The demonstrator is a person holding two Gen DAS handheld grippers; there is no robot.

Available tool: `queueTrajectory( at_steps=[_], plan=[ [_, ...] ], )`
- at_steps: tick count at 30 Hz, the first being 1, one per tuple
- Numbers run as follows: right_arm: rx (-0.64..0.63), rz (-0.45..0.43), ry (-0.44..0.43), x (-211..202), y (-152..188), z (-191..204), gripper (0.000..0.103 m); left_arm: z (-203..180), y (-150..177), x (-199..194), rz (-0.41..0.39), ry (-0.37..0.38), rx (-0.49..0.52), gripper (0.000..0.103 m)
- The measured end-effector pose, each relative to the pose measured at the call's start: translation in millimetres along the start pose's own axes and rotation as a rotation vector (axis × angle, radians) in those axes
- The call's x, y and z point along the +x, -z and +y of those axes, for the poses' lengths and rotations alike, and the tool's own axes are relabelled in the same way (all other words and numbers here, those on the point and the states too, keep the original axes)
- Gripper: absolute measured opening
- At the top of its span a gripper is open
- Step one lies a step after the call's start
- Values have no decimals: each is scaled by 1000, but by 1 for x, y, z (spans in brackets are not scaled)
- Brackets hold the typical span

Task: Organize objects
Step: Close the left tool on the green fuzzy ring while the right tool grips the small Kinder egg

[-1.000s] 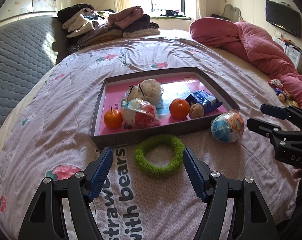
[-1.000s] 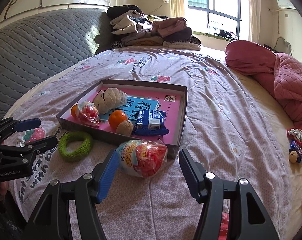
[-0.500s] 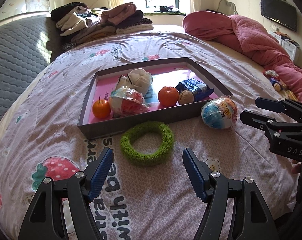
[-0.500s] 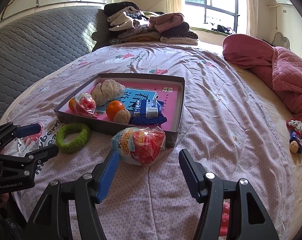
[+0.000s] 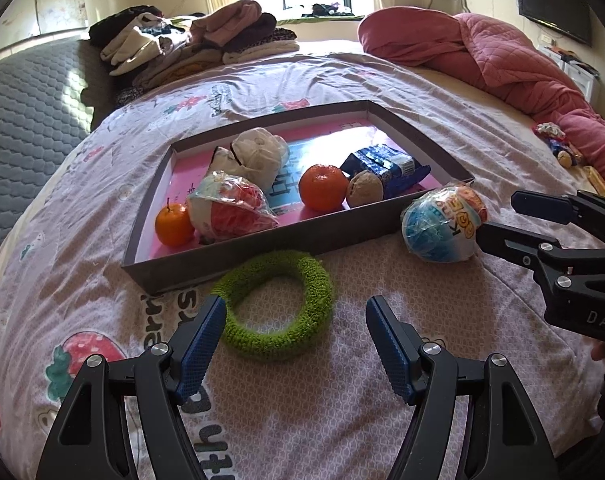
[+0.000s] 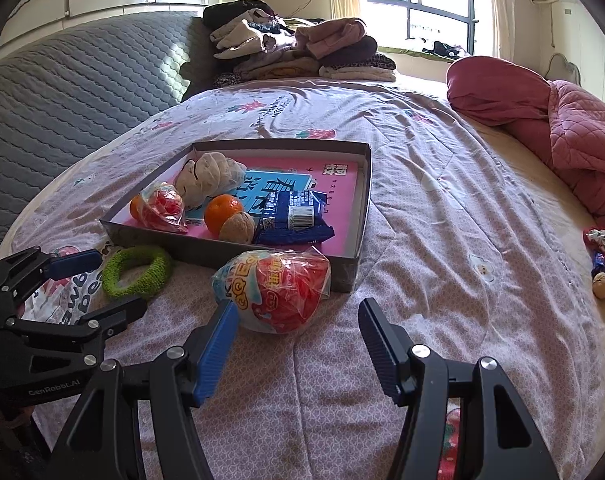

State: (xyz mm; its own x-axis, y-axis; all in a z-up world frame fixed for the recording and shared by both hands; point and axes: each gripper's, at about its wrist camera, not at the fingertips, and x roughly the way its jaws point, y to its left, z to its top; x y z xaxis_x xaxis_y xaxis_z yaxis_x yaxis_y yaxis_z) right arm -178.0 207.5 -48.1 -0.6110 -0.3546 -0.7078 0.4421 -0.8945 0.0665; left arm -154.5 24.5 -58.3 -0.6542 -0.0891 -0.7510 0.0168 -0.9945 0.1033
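Looking along your left gripper (image 5: 296,344), you see its jaws spread wide with nothing pinched; the green fuzzy ring (image 5: 280,306) lies on the bedspread (image 5: 382,420) just ahead, near the left pad at 11 o'clock. Only this view shows the wall television (image 5: 554,8) at 2 o'clock. Your right gripper (image 6: 294,344) also stands spread and empty, the wrapped toy egg (image 6: 276,290) just ahead at 12 o'clock beside the tray (image 6: 358,232). That view alone shows the biscuit packet's (image 6: 292,216) barcode.
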Motion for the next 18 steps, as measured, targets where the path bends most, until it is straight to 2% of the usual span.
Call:
queueTrajectory(
  at_steps=[9,17,18],
  plan=[
    [45,8,-82,18,-5,-5,71,2,0,13,11,6,-7,74],
    [32,19,-129,33,-10,4,72,5,-2,25,14,22,-23,73],
    [30,15,-135,34,-10,5,72,5,-2,26,14,22,-21,69]
  ],
)
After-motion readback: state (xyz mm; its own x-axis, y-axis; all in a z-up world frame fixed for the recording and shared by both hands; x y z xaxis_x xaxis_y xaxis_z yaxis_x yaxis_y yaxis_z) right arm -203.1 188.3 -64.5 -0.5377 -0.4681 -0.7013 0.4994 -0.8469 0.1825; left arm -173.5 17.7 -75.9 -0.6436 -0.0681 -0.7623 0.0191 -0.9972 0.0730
